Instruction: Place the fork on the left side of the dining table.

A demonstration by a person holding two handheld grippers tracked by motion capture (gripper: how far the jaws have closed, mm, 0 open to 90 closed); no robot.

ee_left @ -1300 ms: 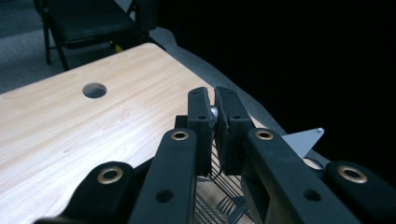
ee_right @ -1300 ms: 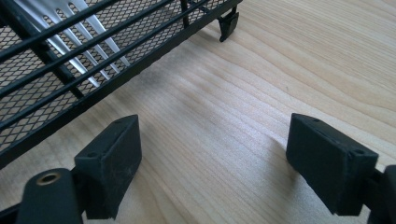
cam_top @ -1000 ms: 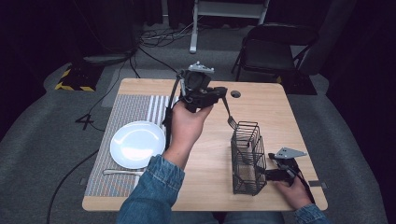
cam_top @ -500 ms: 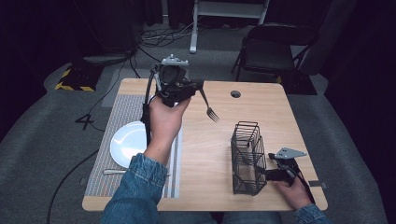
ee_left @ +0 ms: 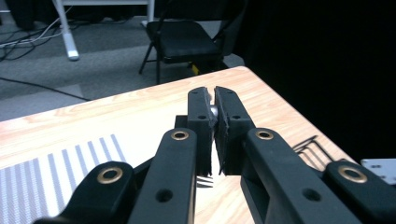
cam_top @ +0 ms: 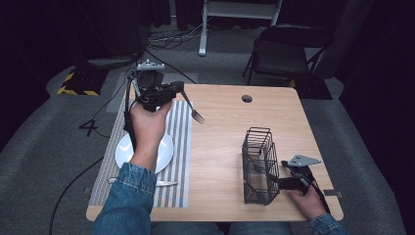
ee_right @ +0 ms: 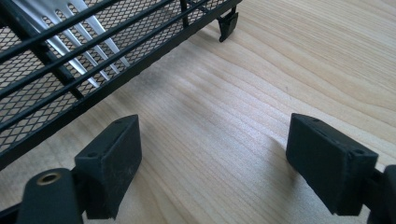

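Over the striped placemat: the left gripper (cam_top: 172,93) is clenched on a fork (cam_top: 192,108), pinching the handle so the tines hang out toward the bare wood of the tabletop (cam_top: 230,132). In the left gripper view the jaws sit pressed together with a sliver of bright metal between them and the tines (ee_left: 204,180) peek out below.

Step in hand: carrying the fork across to the place setting; judging by the layout, this is table-laying, with cutlery drawn from the wire caddy (cam_top: 259,164).

Next move: I judge it calls for lowering the fork flat beside the plate (cam_top: 164,152) on the placemat (cam_top: 178,147), tines pointing away from the person, then letting go.

Right gripper: the right gripper (cam_top: 284,181) rests on the tabletop just beside the caddy, jaws spread wide and holding nothing; in the right gripper view bare wood lies between them, with the caddy's mesh wall (ee_right: 70,84) near one jaw.

Still in the caddy: at least one more piece, its tines (ee_right: 88,37) visible through the mesh.

Around: a utensil (cam_top: 164,183), likely a knife, lies on the placemat near the tabletop's front edge; a cable hole (cam_top: 247,98) sits near the far edge; a chair (cam_top: 288,54) stands beyond.

In the way: the person's own left forearm covers much of the plate, so the free strip beside it is hard to judge.
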